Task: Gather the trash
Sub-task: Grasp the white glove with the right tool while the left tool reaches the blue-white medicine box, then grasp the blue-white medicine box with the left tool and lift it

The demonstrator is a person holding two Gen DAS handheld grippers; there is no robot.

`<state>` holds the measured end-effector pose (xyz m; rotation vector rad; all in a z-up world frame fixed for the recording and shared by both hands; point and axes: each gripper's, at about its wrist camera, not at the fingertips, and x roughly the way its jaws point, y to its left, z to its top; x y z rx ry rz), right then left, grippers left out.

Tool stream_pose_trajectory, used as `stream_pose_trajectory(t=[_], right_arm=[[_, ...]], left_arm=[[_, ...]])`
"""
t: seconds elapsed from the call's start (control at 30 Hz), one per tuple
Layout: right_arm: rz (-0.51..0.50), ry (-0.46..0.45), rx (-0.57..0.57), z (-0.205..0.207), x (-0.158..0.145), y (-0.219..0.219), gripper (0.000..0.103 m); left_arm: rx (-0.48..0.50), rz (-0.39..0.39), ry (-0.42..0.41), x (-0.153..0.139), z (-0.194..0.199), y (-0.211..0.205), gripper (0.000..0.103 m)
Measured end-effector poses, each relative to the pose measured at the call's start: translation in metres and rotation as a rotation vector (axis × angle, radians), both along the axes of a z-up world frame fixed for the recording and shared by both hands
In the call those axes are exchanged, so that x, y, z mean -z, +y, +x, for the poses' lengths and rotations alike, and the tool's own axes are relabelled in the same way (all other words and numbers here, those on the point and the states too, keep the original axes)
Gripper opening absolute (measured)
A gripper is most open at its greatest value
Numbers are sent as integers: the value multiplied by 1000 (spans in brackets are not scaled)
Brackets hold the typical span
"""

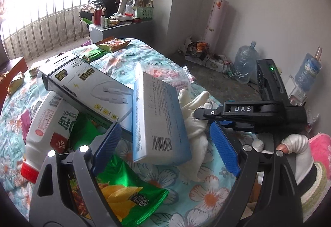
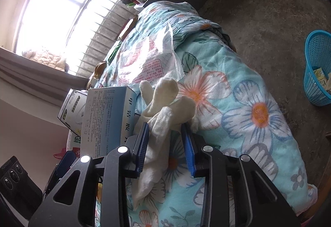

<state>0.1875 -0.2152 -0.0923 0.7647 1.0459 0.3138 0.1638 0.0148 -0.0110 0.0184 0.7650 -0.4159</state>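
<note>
Trash lies piled on a floral quilt [image 1: 206, 191]: a light blue box [image 1: 159, 123], a grey cable box [image 1: 86, 86], a white bottle with a red cap [image 1: 47, 129], a green chip bag [image 1: 124, 189] and a white cloth glove [image 1: 194, 123]. My left gripper [image 1: 165, 148] is open, its blue pads either side of the light blue box. My right gripper [image 2: 166, 148] is open around the white glove [image 2: 163, 111], with the light blue box [image 2: 105, 115] to its left. It shows in the left view as a black tool [image 1: 248, 113] on the glove.
A blue plastic basket [image 2: 318, 65] holding some wrappers stands on the concrete floor to the right of the bed. A clear printed wrapper [image 2: 144, 57] and snack packets [image 1: 113, 44] lie farther up the quilt. A cluttered side table [image 1: 120, 26] stands by the barred window.
</note>
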Motion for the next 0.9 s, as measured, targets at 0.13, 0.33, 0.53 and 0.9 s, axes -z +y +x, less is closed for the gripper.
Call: stream_pose_trajectory(t=[0.13,0.33,0.53,0.9], right_arm=[[45,-3,3,-1,3,-6,32],[93,-9,0,-1,9,-15,31],[122,-13,-4,-2,12,-20,29],[165,-11,3,-9,16,-30,20]], left_arm=[[-25,104,26,10,17,-15,84],[-21,192,43,23,23,-27,84],[-35,271,20,25,23,-37,84],[-38,311,32,24,24,-42,78]])
